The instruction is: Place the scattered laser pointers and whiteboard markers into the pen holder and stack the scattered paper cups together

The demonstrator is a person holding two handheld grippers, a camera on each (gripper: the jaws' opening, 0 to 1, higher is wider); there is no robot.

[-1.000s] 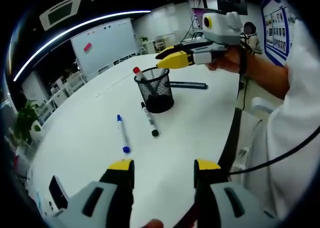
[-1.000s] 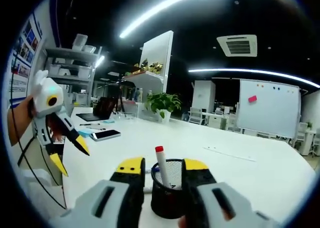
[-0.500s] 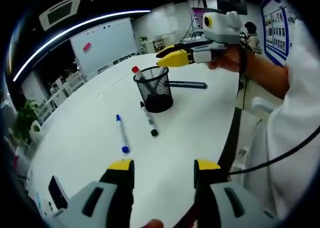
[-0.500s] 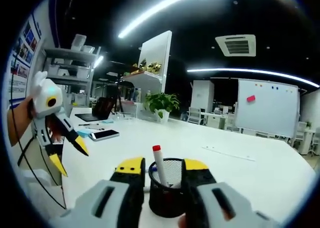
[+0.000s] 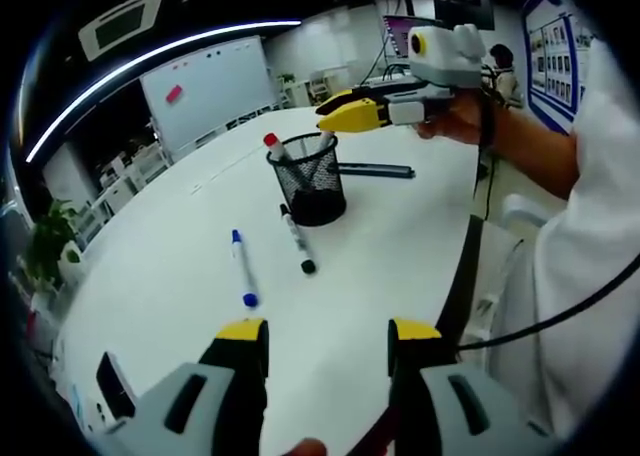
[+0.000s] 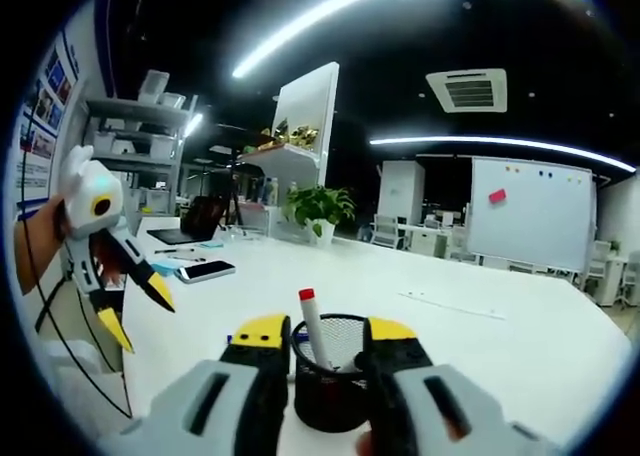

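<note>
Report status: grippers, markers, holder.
Right gripper open above the pen holder, red-capped marker inside. Left gripper open, holding nothing. Blue marker and black marker lie loose on the table. Nothing obstructing.

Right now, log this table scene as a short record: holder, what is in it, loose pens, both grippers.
holder: black wire-mesh pen holder, upright on the white table
in holder: red-capped whiteboard marker, leaning, cap up
loose pens: blue-capped marker and black-capped marker, lying flat in front of the holder, apart from each other
beyond holder: dark flat bar, too blurred to name
right gripper: above the holder
left gripper: jaws apart, empty, hovering short of the pens
paper cups: none logged
</note>
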